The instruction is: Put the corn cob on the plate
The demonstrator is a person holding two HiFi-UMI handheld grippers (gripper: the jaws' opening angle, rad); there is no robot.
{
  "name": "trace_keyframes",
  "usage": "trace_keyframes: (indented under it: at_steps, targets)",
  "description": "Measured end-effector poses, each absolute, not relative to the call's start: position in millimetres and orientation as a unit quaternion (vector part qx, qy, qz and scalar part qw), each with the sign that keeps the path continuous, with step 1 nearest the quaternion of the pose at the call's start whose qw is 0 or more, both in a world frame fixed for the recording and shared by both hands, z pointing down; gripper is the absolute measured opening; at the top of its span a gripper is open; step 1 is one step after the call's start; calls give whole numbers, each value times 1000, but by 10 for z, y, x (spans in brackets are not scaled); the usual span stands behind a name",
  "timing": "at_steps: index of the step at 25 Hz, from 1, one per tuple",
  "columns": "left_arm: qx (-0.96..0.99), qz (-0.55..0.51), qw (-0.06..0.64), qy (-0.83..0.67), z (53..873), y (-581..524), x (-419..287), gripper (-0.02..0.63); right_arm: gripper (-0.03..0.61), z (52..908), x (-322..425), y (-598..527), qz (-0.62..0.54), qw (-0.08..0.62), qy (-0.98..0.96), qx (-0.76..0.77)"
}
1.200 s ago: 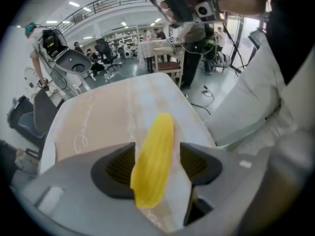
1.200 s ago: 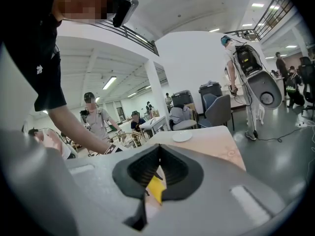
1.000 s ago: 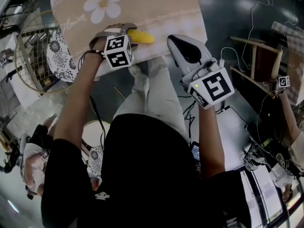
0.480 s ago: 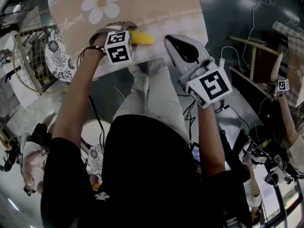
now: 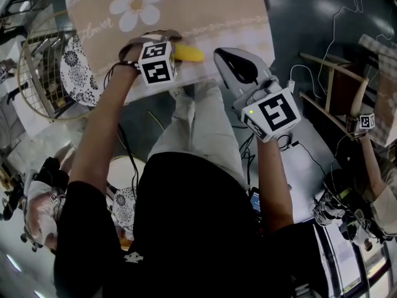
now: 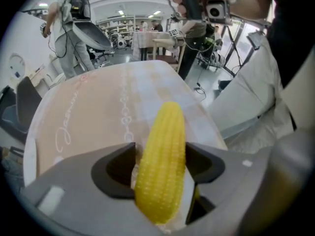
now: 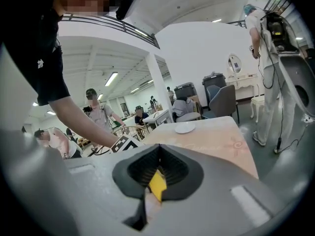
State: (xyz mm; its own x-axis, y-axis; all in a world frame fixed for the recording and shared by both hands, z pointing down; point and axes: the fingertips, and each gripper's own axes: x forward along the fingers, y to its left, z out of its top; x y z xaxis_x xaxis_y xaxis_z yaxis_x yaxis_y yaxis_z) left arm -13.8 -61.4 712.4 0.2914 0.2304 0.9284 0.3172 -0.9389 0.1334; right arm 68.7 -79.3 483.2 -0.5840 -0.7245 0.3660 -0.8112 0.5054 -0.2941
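Note:
A yellow corn cob [image 5: 188, 53] lies on the flower-print tablecloth [image 5: 186, 11] near the table's front edge. My left gripper [image 5: 159, 42] points steeply down over the cob's near end. In the left gripper view the corn cob [image 6: 162, 171] lies between the jaws, which have just been opening; the pads stand wide and do not press on it. My right gripper [image 5: 222, 56] hovers just right of the cob, jaws together and holding nothing. In the right gripper view, past the right gripper [image 7: 158, 149], a small white plate [image 7: 184, 128] sits at the table's far end.
A wire rack [image 5: 37, 73] holding patterned plates [image 5: 77, 73] stands left of the table. A wooden chair [image 5: 335, 79] and cables on the floor are on the right. Other people stand around the room.
The right gripper has eased slightly down and to the left. The left gripper and the corn cob stay where they were.

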Motion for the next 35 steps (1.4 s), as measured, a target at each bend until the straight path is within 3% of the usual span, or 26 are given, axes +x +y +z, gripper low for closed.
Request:
trace_keyframes:
  at_steps: [5,35]
  targets:
    - [-804,-570,35,-167,7114,-602,-123,273,0,4864,720,-835,222,101,-864,440]
    - [-812,-577,-32,-82,6873,-1200,-261,270,2,4923,617,-1315,217,119,-891,380]
